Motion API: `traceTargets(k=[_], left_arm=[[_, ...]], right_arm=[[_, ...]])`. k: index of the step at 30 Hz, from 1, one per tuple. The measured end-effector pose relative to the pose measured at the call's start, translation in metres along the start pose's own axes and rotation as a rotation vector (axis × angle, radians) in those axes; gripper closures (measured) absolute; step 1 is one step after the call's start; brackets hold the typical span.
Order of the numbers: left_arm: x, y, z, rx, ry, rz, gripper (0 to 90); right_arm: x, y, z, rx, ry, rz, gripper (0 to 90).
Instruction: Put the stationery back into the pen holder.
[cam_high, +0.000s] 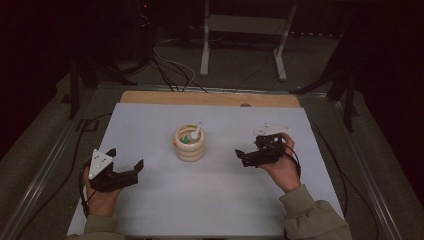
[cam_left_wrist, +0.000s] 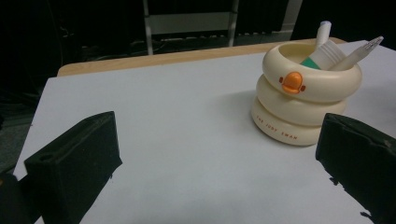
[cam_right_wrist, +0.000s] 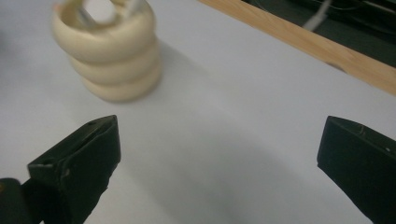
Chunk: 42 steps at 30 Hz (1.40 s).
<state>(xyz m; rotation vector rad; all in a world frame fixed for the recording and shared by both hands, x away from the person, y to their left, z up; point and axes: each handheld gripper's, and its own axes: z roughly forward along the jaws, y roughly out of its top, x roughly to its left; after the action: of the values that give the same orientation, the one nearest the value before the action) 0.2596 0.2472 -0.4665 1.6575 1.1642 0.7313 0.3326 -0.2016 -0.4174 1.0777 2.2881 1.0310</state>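
A cream, three-ringed plastic pen holder (cam_high: 189, 143) with an orange duck bill stands upright near the middle of the white table sheet (cam_high: 210, 200). Inside it lean a white pen (cam_left_wrist: 356, 55) and a white tube with a green band (cam_left_wrist: 322, 55) — both already in the cup. The left gripper (cam_high: 125, 169) rests low at the left of the sheet, jaws spread wide with nothing between them; the right gripper (cam_high: 246, 156) hangs to the holder's right, likewise wide open and empty. Nothing loose lies on the sheet, so the filling looks finished — what remains, if anything, is drawing the hands away.
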Motion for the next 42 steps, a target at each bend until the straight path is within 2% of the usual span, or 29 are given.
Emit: traceTargets(k=[4,8,11,13,17,24,27,30,35,42], left_arm=[[0.000,0.000,-0.001,-0.008,-0.003,0.001,0.4],[0.002,0.000,-0.001,-0.012,-0.004,-0.005,0.4],[0.002,-0.001,-0.002,-0.019,-0.004,-0.009,0.4],[0.003,-0.001,-0.003,-0.020,-0.005,-0.007,0.4],[0.002,-0.001,-0.004,-0.026,-0.007,-0.004,0.4],[0.001,0.000,-0.005,-0.046,-0.014,0.003,0.4],[0.001,0.000,-0.005,-0.052,-0.018,0.002,0.4],[-0.001,0.000,-0.005,-0.063,-0.027,0.009,0.3],[-0.002,0.001,-0.006,-0.078,-0.037,0.017,0.4],[-0.003,0.001,-0.006,-0.079,-0.036,0.019,0.3]], right_arm=[[-0.004,-0.021,-0.008,-0.024,-0.031,0.022,0.0],[-0.009,-0.039,-0.017,-0.075,-0.039,0.056,0.0],[-0.010,-0.053,-0.023,-0.109,-0.068,0.063,0.0],[-0.012,-0.061,-0.026,-0.123,-0.060,0.079,0.0],[-0.014,-0.073,-0.034,-0.160,-0.080,0.096,0.0],[-0.020,-0.097,-0.037,-0.193,-0.083,0.143,0.0],[-0.021,-0.101,-0.038,-0.207,-0.092,0.142,0.0],[-0.024,-0.105,-0.045,-0.270,-0.089,0.169,0.0],[-0.025,-0.107,-0.051,-0.313,-0.084,0.173,0.0],[-0.030,-0.114,-0.054,-0.333,-0.085,0.208,0.0]])
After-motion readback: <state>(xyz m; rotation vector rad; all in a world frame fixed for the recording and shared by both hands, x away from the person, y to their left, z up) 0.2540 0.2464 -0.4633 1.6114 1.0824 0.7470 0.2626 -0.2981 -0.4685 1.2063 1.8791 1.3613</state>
